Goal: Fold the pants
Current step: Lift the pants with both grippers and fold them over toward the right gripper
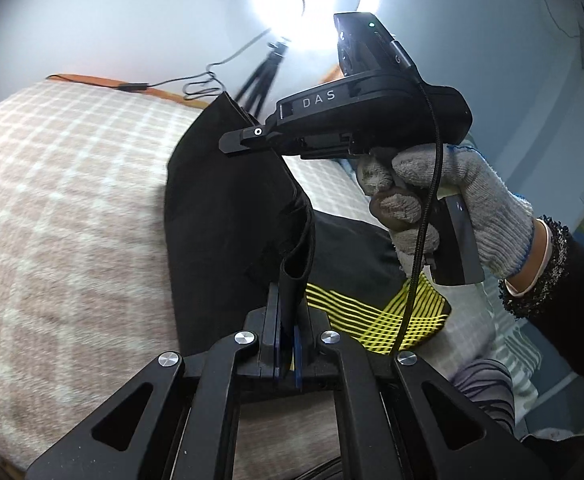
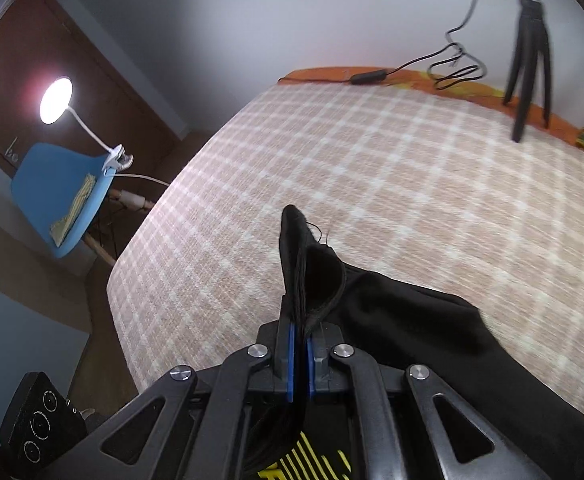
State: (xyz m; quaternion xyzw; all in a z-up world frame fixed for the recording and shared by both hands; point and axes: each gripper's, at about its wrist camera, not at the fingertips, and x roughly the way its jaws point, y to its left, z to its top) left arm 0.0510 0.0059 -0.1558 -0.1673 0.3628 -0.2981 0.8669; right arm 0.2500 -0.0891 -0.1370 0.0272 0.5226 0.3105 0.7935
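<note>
Black pants with a yellow striped print hang lifted above a checked blanket. My left gripper is shut on a fold of the black cloth near the print. The right gripper, held by a gloved hand, shows in the left wrist view higher up, pinching the pants' far upper edge. In the right wrist view the right gripper is shut on a bunched edge of the pants, with cloth sticking up past its blue pads. The yellow print peeks out below it.
The blanket covers a bed with an orange edge at the far side. A black tripod and a coiled cable stand there under a bright lamp. A blue chair with a clip lamp stands beside the bed.
</note>
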